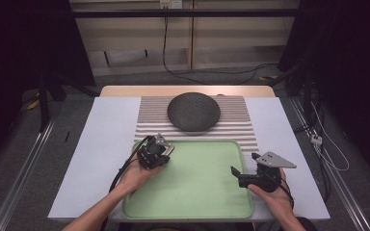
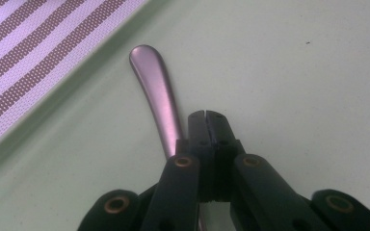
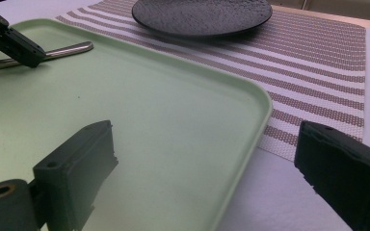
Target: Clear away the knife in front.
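The left tongs (image 2: 206,115) sit at the near-left part of a pale green tray (image 1: 197,192), their jaws pressed together. The left gripper view shows what the high view hides: a metal utensil handle (image 2: 155,91) lies flat on the tray floor, running beside and under the clenched jaws, its rounded end pointing toward the tray rim and the striped placemat (image 2: 24,53) beyond. Whether the jaws actually pinch the handle or merely rest against it cannot be told from this view. In the right gripper view the same handle (image 3: 67,49) juts past the left tongs (image 3: 29,57), low over the tray, and the grip is again not clear.

The right tongs (image 1: 236,174) hang over the tray's right edge with the jaws spread wide and nothing between them; in the right gripper view one jaw stands over the tray (image 3: 183,120) and the other over the white table cover (image 3: 270,202) outside the rim.

Beyond the tray a dark, rough-textured plate (image 1: 193,111) rests on the placemat (image 1: 231,126), seen from above as a round disc and from the right gripper view as a low, shallow profile (image 3: 202,17).

The table (image 1: 101,144) has a white cover with a wooden edge showing at the far side. Around it are grey floor, black cables, dark curtains at both sides and a pale wall behind.
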